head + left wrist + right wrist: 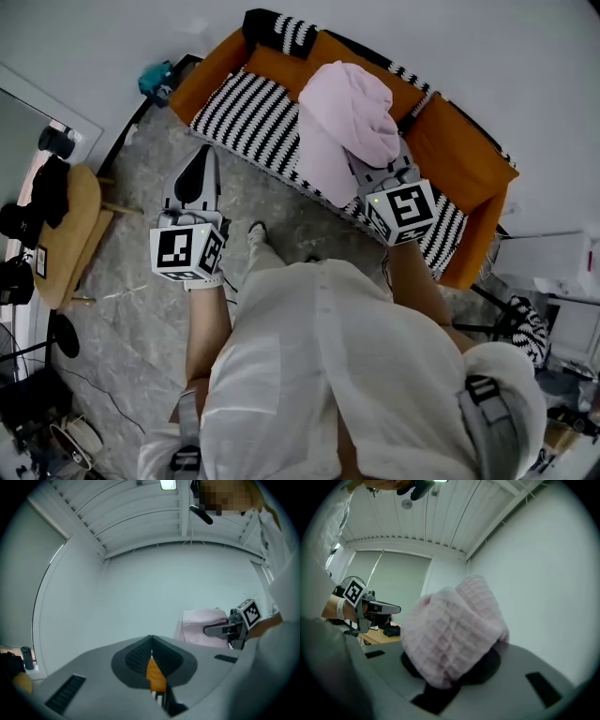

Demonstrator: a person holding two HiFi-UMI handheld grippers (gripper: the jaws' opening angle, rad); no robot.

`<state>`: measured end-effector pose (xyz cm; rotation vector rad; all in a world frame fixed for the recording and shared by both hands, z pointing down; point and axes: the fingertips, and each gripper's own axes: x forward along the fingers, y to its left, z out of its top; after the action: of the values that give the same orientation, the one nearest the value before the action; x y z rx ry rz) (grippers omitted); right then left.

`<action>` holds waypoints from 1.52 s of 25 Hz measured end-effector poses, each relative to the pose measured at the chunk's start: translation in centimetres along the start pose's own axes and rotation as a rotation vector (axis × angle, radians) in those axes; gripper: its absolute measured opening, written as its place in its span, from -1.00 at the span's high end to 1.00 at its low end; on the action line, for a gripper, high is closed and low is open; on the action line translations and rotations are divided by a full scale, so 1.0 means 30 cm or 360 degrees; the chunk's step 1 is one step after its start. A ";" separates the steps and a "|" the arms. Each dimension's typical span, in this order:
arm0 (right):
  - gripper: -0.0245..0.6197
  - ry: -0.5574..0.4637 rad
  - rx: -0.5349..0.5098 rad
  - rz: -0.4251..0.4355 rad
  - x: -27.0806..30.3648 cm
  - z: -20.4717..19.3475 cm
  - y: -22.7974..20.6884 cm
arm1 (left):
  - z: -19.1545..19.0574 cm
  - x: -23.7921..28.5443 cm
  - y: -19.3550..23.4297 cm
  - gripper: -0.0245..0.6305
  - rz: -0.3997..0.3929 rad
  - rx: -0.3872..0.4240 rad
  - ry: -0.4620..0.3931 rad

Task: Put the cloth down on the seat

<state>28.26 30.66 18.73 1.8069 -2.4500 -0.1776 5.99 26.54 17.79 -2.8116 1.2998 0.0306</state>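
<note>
one pink cloth [347, 112] hangs pinched in the right gripper [375, 169] over one orange sofa [459, 159]'s striped seat [244, 117], the left gripper [197, 161] closed empty near one wooden table [70, 234].

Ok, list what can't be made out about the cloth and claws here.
- Pads of the right claw: right gripper view, buried under the pink cloth.
- Whether the cloth's hem touches the striped seat: head view, the cloth itself covers it.
- The sofa: left gripper view, the shut left claw blocks all but an orange sliver.
</note>
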 end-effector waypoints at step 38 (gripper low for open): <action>0.60 0.0227 0.0124 0.0414 0.852 -0.186 0.249 | -0.293 0.234 0.722 0.88 0.0011 -0.0114 0.0167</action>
<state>14.45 8.21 25.48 1.4504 -2.5876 0.0651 -5.96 6.76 25.65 -2.9052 1.3560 -0.0725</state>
